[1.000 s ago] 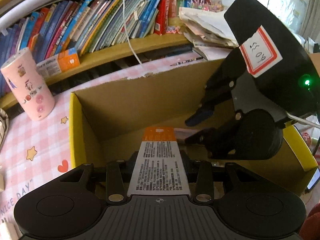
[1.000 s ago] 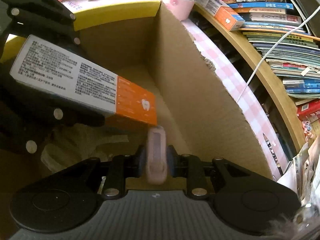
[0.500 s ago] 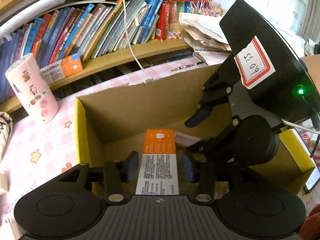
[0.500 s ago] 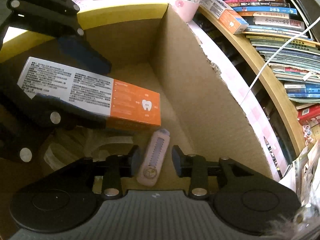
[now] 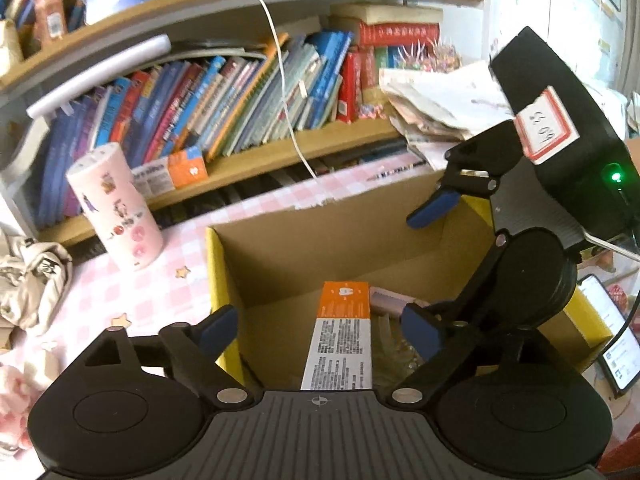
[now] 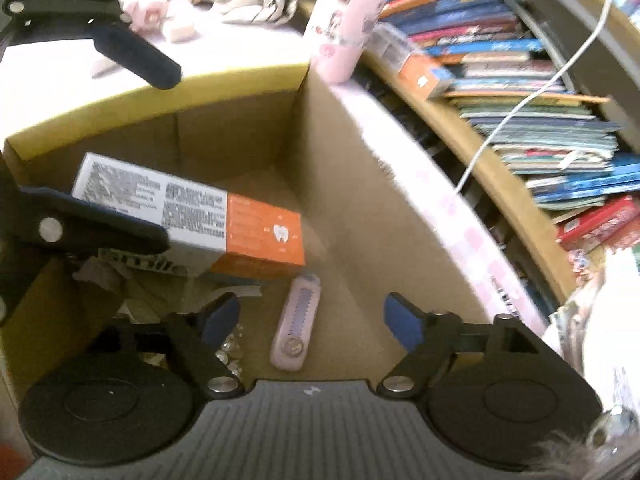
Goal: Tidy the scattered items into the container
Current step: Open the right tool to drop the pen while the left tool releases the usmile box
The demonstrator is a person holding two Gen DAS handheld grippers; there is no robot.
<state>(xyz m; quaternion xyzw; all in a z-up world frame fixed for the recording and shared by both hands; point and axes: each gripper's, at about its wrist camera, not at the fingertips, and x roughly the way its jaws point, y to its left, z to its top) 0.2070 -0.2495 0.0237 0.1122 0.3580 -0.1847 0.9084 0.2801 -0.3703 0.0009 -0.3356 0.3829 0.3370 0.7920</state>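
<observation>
A cardboard box (image 5: 320, 240) with yellow rims sits on the pink checked table. An orange and white toothpaste carton (image 5: 340, 340) lies inside it, also shown in the right wrist view (image 6: 192, 216). A pink utility knife (image 6: 296, 322) lies on the box floor beside the carton. My left gripper (image 5: 320, 330) is open above the box, its jaws wide on either side of the carton. My right gripper (image 6: 312, 320) is open and empty above the knife. The right gripper shows in the left wrist view (image 5: 424, 264) over the box's right side.
A pink printed cylinder (image 5: 116, 204) stands left of the box. A bookshelf (image 5: 240, 92) with a second toothpaste carton (image 5: 172, 170) runs behind. Crumpled cloth (image 5: 28, 280) and pink items lie at the left. A phone (image 5: 616, 344) lies right of the box. Clear wrapping lies in the box.
Both grippers opened. The left let go of the toothpaste carton and the right let go of the pink knife; both now lie in the box. Both grippers have risen.
</observation>
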